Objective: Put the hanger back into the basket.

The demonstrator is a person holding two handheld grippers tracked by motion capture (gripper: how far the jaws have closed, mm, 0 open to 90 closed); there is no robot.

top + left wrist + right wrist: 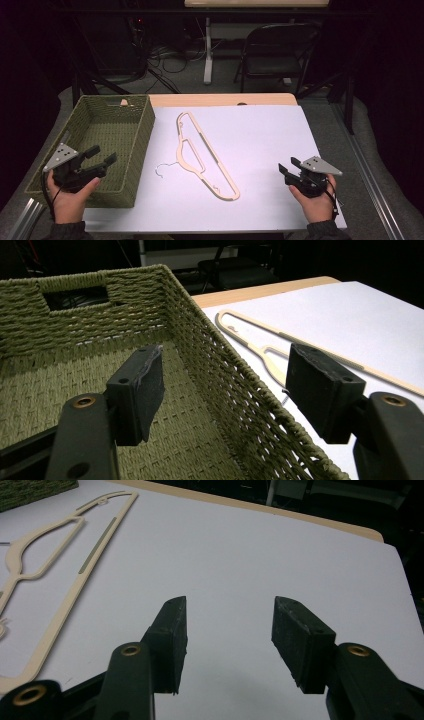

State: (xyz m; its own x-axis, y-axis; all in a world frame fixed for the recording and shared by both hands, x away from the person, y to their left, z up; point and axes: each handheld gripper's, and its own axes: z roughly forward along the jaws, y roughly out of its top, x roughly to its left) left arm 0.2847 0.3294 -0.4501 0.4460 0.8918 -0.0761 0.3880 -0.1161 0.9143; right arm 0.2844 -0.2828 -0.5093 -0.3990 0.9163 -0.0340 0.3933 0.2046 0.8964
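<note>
- The hanger (202, 155) lies flat mid-frame on the white table (260, 135), wire hook toward the basket (100, 145) at left.
- I'd bring my right gripper (290, 171), fingers open and empty, onto its near bar.
- My left gripper (100, 156), also open, hovers over the basket's rim.

No text, label, brand, number or sign is showing legibly anywhere in these pictures.
</note>
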